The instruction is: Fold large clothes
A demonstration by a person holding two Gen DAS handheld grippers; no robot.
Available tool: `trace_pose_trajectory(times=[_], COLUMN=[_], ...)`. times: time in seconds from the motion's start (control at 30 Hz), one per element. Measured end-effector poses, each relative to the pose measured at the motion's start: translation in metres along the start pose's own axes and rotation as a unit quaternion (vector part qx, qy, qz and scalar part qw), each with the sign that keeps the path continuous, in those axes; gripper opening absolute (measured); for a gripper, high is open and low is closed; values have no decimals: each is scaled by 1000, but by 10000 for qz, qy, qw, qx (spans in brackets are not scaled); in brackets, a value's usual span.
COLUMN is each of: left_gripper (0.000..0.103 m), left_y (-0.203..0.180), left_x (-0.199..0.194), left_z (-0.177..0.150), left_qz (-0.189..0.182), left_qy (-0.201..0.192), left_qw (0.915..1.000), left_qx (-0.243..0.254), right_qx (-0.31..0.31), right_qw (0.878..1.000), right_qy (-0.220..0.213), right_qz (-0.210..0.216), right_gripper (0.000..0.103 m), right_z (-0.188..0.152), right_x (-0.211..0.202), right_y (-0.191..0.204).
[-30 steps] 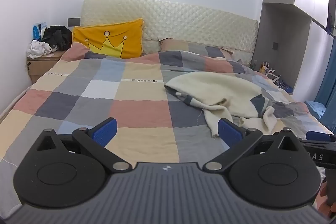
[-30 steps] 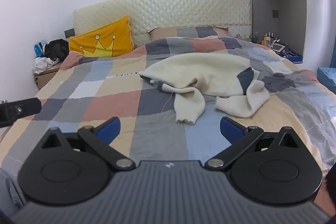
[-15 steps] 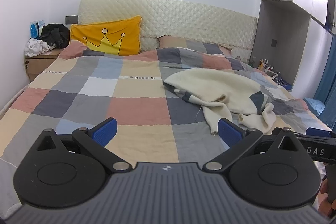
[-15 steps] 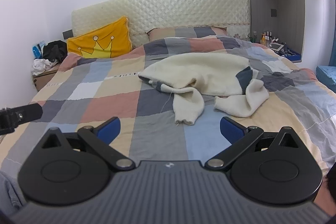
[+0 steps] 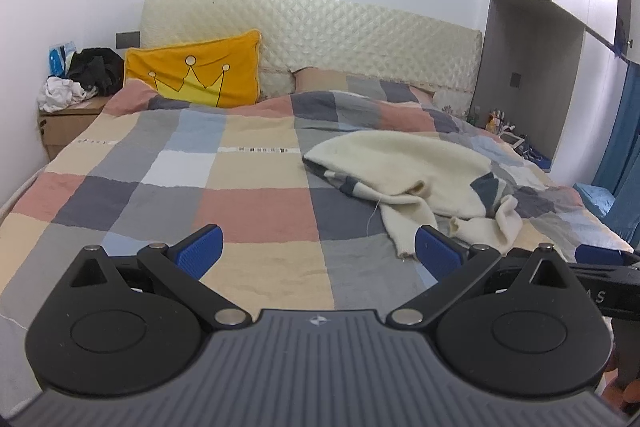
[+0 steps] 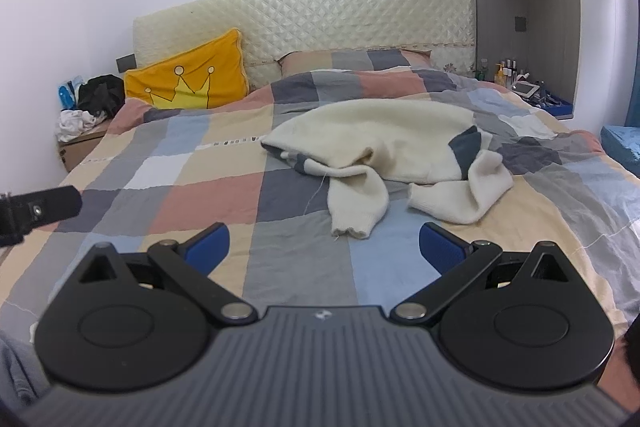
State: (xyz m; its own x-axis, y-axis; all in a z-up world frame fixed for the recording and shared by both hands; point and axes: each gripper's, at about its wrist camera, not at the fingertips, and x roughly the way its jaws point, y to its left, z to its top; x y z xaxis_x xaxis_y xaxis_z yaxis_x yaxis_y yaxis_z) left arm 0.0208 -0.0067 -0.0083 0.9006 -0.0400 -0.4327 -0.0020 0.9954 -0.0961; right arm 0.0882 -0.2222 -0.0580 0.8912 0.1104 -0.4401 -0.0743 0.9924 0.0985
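A cream knitted sweater [image 5: 404, 169] [image 6: 384, 143] with grey-blue patches lies crumpled on the right half of the checked bed cover [image 5: 224, 187] [image 6: 200, 179], both sleeves trailing toward me. My left gripper [image 5: 318, 253] hovers open above the near edge of the bed, to the left of the nearer sleeve cuff [image 5: 402, 247]. My right gripper [image 6: 324, 247] is open too, with that cuff [image 6: 352, 227] just beyond its fingertips and nothing between them. The right gripper's side shows at the left wrist view's right edge.
A yellow crown pillow [image 5: 196, 75] leans on the quilted headboard [image 5: 320, 35]. A bedside cabinet [image 5: 64, 119] at the left carries a heap of clothes. A shelf with bottles [image 6: 516, 79] and a blue curtain [image 5: 616, 155] stand to the right of the bed.
Both cameras have tilted and shifted slightly, so the bed sits a bit differently in view. The sweater lies as before and both grippers stay open.
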Motion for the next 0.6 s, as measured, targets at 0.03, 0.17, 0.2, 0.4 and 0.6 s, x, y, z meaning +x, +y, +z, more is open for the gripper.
trace_pose_trajectory(times=[0.03, 0.17, 0.2, 0.4, 0.6], left_gripper=[103, 103, 103, 103, 103], left_y=[0, 2, 2, 1, 3], left_x=[2, 7, 9, 12, 15], left_z=[-1, -2, -2, -6, -9], left_qz=[-13, -40, -66, -93, -79], left_qy=[16, 74, 84, 109, 100], left_qw=[10000, 10000, 9999, 9999, 9999], left_qx=[-13, -39, -37, -32, -92], right_qx=[1, 40, 37, 74, 68], right_qw=[10000, 10000, 10000, 10000, 10000], right_qy=[-5, -30, -27, 24, 33], right_qz=[-12, -41, -50, -37, -36], right_gripper=[103, 103, 103, 103, 103], right_z=[0, 1, 1, -2, -5], right_x=[0, 2, 2, 7, 10], right_y=[0, -3, -3, -5, -6])
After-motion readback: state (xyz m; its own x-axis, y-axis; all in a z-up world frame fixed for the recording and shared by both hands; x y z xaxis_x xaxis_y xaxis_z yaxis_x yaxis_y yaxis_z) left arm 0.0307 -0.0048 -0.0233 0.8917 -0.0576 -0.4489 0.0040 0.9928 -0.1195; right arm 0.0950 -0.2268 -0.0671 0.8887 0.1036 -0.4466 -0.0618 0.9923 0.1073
